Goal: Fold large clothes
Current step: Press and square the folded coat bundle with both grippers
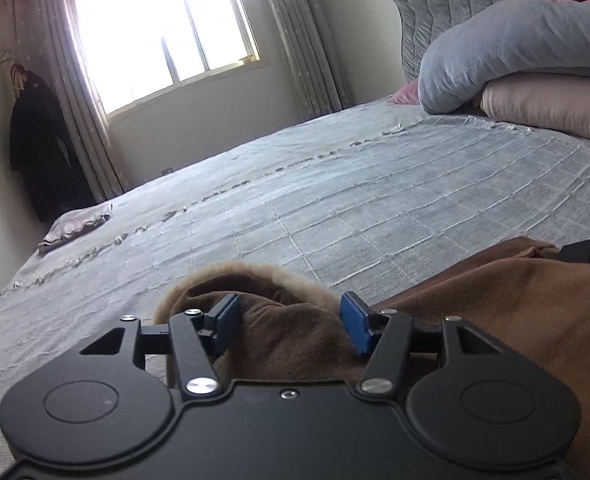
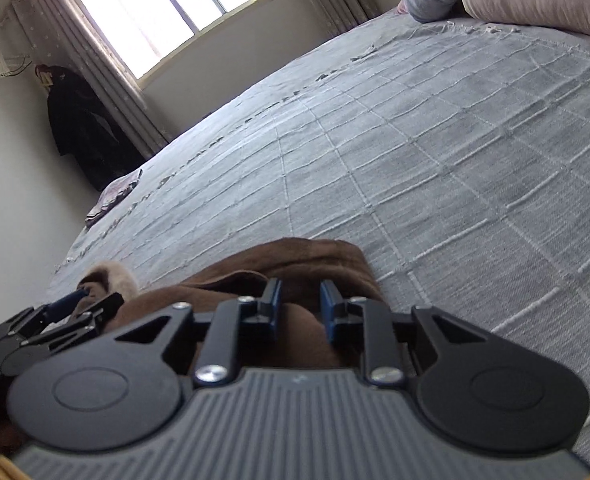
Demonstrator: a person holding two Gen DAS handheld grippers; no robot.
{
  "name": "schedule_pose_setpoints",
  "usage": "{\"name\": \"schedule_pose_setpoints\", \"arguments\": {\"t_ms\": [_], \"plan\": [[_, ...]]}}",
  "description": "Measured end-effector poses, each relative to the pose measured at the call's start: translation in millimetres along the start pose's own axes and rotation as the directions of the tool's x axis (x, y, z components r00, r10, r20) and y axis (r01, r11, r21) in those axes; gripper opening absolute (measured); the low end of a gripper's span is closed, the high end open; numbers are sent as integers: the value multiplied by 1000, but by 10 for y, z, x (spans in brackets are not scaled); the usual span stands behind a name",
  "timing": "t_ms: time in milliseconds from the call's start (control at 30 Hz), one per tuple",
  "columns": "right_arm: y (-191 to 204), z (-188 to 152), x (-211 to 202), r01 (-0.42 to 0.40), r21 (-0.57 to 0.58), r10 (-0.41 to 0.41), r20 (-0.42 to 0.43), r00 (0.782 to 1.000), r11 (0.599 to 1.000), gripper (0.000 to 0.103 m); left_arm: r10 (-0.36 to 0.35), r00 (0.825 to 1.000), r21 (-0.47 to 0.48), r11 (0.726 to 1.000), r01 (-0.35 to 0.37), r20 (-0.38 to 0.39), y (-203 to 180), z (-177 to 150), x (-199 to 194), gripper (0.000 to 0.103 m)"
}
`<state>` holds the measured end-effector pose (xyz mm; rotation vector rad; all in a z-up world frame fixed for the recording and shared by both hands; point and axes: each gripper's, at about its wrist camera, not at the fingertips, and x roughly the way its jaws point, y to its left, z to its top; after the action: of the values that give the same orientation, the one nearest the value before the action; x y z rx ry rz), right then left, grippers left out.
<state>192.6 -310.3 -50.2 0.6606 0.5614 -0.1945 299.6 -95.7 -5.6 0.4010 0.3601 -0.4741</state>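
Observation:
A brown coat (image 1: pixel 495 312) with a pale fur trim (image 1: pixel 255 276) lies bunched at the near edge of the grey bed. My left gripper (image 1: pixel 291 322) has a thick fold of the coat, just behind the fur trim, filling the space between its blue pads, which press on it from both sides. In the right wrist view the coat (image 2: pixel 307 256) rises between the pads of my right gripper (image 2: pixel 301 308), which stand close together and pinch a narrower fold. The left gripper (image 2: pixel 75 304) shows at that view's left, beside the fur trim (image 2: pixel 111 276).
The grey checked bedspread (image 1: pixel 375 200) stretches ahead. Grey and pink pillows (image 1: pixel 515 48) are stacked at the headboard on the right. A small folded pinkish cloth (image 1: pixel 75 228) lies at the bed's far left corner. A dark coat (image 1: pixel 43 152) hangs by the curtained window.

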Motion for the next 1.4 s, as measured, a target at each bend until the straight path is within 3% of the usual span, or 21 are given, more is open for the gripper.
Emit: {"name": "schedule_pose_setpoints", "arguments": {"t_ms": [67, 167, 267, 367, 533, 567, 700, 900, 1067, 1200, 1400], "plan": [[86, 76, -183, -25, -35, 25, -4, 1000, 999, 24, -12, 1000, -45, 999, 13, 18, 78, 72, -254, 56], [307, 154, -534, -36, -163, 38, 5, 999, 986, 51, -65, 997, -107, 992, 68, 34, 155, 120, -673, 56], [521, 35, -903, -49, -297, 54, 7, 999, 954, 51, -116, 991, -172, 977, 125, 65, 150, 38, -1180, 59], [685, -207, -1153, -87, -383, 77, -41, 996, 920, 51, -187, 979, -224, 954, 199, 76, 69, -155, -1588, 59], [709, -666, -1275, -88, -461, 42, -109, 993, 883, 49, -267, 963, -205, 941, 269, 36, -248, -633, -1994, 59], [664, -740, -1284, -75, -470, 26, -109, 994, 880, 48, -272, 962, -208, 940, 269, 11, -307, -760, -2026, 59], [368, -956, -1433, -32, -475, -11, -87, 996, 880, 45, -227, 972, -250, 940, 233, 55, -365, -1046, -2312, 59], [10, -982, -1882, -50, -328, 32, -61, 998, 943, 47, -210, 977, -298, 931, 209, 30, -313, -1091, -2721, 59], [308, -1036, -2187, -78, -388, 81, -9, 997, 918, 47, -165, 983, -337, 924, 181, 77, -307, -972, -2796, 59], [540, -1147, -2081, -87, -450, 77, -41, 996, 889, 47, -185, 982, -365, 913, 183, 29, -425, -969, -2609, 59], [508, -1303, -1972, -28, -496, 8, -43, 999, 868, 47, -135, 991, -278, 952, 124, -21, -620, -1047, -2638, 61]]}}
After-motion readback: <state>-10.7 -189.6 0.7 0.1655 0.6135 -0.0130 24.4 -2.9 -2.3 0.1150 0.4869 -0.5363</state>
